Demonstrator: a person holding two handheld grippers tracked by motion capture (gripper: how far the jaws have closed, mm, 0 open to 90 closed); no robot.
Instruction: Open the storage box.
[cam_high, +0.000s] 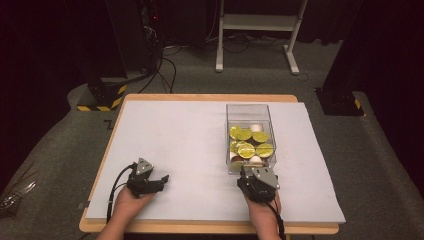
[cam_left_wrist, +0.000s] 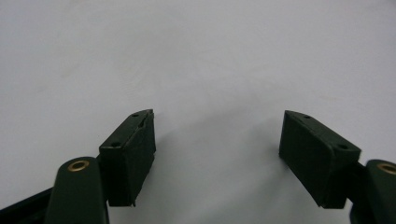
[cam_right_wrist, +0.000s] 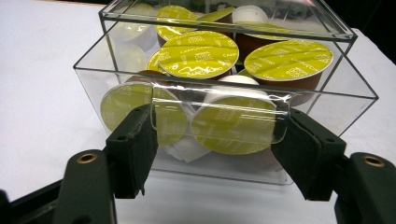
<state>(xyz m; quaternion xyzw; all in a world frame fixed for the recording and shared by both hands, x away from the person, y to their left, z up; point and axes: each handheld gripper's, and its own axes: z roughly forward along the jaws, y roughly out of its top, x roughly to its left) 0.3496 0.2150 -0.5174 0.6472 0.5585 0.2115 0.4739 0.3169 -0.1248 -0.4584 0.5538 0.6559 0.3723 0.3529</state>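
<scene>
Right gripper (cam_right_wrist: 217, 126) is closing on the clear box's (cam_high: 250, 112) handle (cam_right_wrist: 219, 100), pads touching, near the table's (cam_high: 175, 130) front edge.

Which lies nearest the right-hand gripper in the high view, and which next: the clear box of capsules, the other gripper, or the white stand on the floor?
From the right gripper:
1. Clear box, just ahead of it.
2. Left gripper, across the table.
3. White stand, on the floor beyond the table.
</scene>
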